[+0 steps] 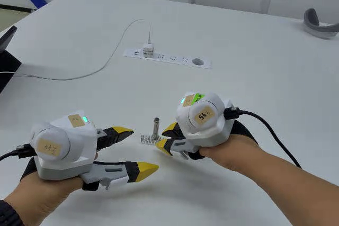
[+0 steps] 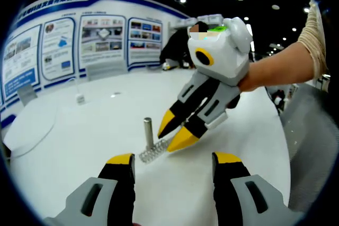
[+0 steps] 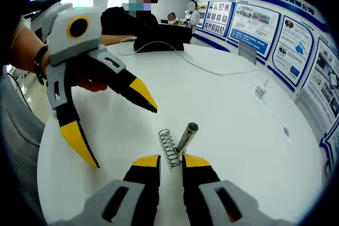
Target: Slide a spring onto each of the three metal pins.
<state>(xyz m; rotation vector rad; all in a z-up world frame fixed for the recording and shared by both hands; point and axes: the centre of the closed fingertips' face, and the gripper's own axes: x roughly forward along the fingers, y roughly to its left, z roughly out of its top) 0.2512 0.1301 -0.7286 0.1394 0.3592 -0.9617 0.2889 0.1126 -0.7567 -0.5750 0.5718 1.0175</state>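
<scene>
One metal pin stands upright on the white table. A small spring lies flat at its foot, on the side towards me. My right gripper is low over the table, its jaws narrowly open with the spring's near end between the yellow tips. In the right gripper view the spring runs up from my right gripper beside the pin. My left gripper waits wide open and empty, left of the spring. The left gripper view shows pin, spring and right gripper.
A white power strip with a plugged-in charger and a trailing cable lies further back. A grey curved object sits at the far right edge. A dark object is at the left edge.
</scene>
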